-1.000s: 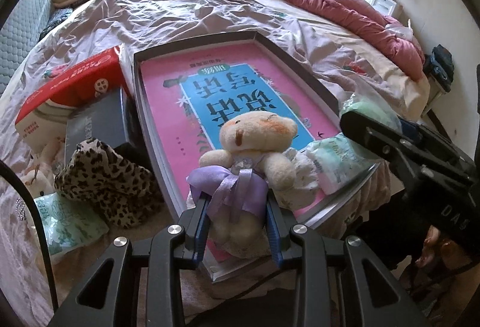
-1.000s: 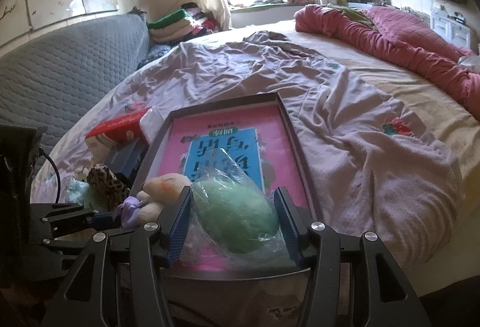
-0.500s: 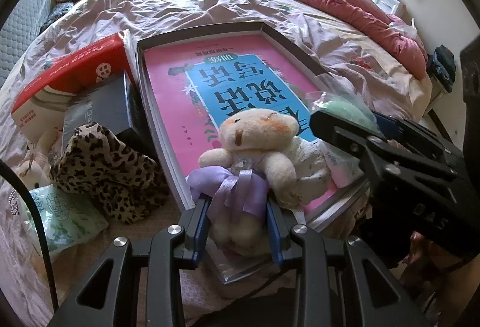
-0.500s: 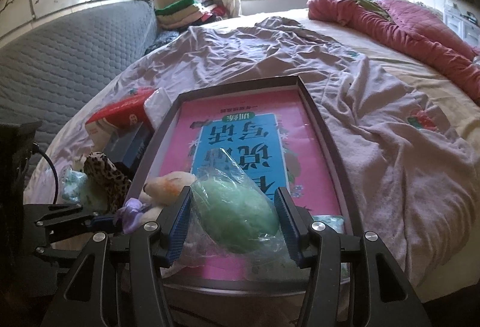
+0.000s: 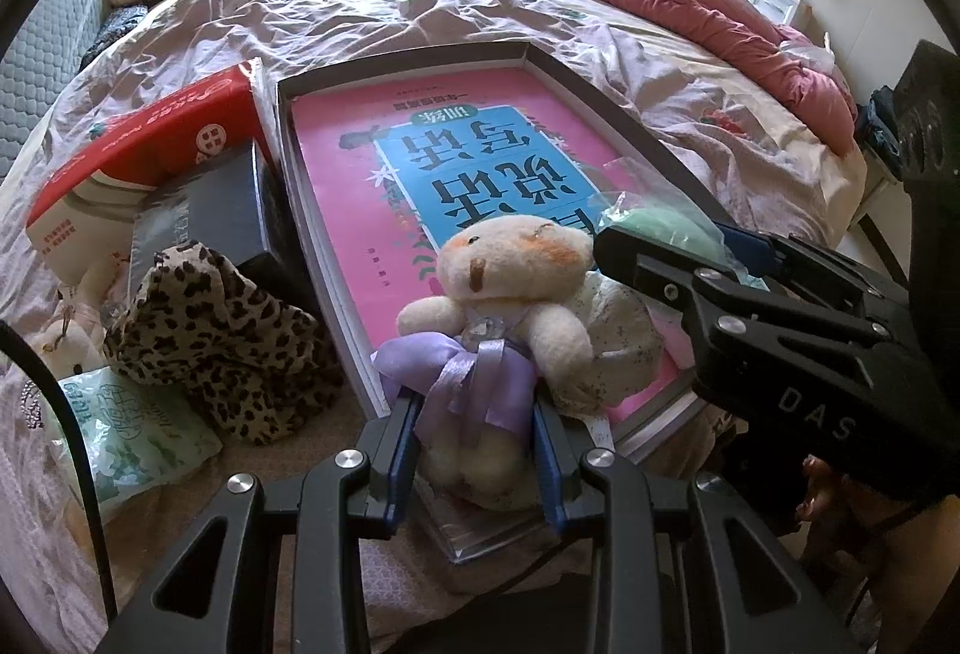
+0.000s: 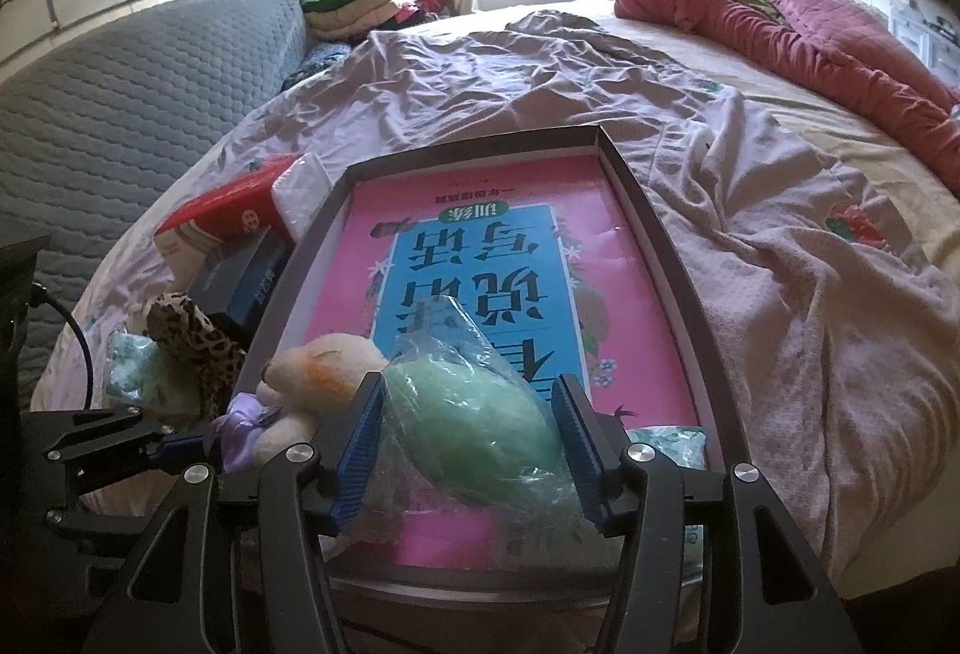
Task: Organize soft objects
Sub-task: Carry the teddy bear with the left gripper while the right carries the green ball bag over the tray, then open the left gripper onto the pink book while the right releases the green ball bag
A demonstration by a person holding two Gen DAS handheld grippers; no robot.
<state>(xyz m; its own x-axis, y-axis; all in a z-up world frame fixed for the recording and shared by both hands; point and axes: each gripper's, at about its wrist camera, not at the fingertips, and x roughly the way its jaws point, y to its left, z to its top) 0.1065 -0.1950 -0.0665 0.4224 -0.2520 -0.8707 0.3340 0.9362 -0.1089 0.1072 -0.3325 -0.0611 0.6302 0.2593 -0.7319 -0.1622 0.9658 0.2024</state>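
Left gripper (image 5: 474, 459) pinching teddy bear (image 5: 510, 288) at the waist, blue pads pressed into purple ribbon (image 5: 465, 378). Bear upright, long axis along the fingers, head toward the far end of the tray (image 5: 630, 114), feet at its near rim. Right gripper (image 6: 468, 444) half spread around green pouch in clear plastic (image 6: 474, 426), both pads touching the wrapper. Pouch lying lengthwise along the fingers, narrower end toward the far rim, over the tray's near end, just beside the bear. Leopard-print cloth (image 5: 222, 336) off the tray's left rim.
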